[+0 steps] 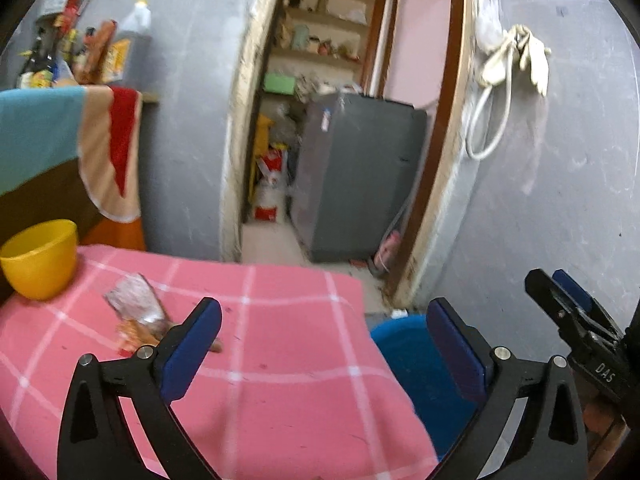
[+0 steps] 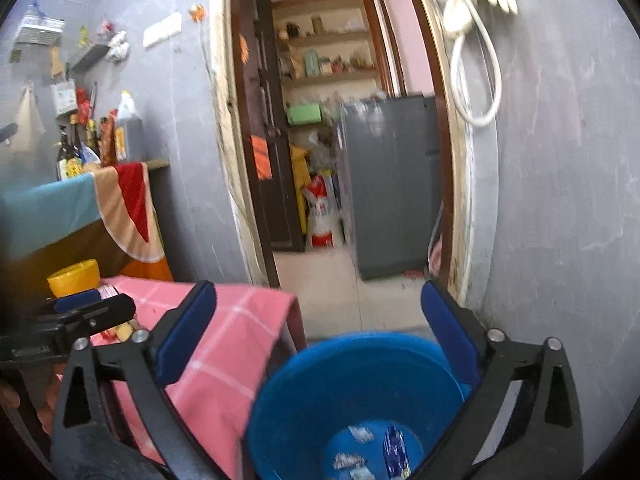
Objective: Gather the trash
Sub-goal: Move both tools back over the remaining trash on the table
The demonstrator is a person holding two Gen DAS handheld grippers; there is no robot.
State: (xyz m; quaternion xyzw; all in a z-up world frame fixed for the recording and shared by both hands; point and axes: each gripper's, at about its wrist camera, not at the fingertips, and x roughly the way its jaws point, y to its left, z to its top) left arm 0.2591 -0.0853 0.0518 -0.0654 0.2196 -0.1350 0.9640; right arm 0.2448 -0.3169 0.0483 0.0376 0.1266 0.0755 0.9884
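A crumpled clear plastic wrapper (image 1: 138,304) with orange scraps lies on the pink checked tablecloth (image 1: 280,352), just left of my left finger. My left gripper (image 1: 324,344) is open and empty, above the cloth's right part. A blue bucket (image 2: 360,400) stands on the floor beside the table, with several wrappers (image 2: 376,452) at its bottom; it also shows in the left wrist view (image 1: 404,356). My right gripper (image 2: 320,336) is open and empty, above the bucket. The right gripper also shows in the left wrist view (image 1: 568,304).
A yellow bowl (image 1: 40,258) sits at the cloth's far left corner. Behind it is a draped counter (image 1: 48,128) with bottles. An open doorway (image 1: 340,140) with a grey fridge (image 1: 360,180) lies ahead. A grey wall (image 2: 560,200) is to the right.
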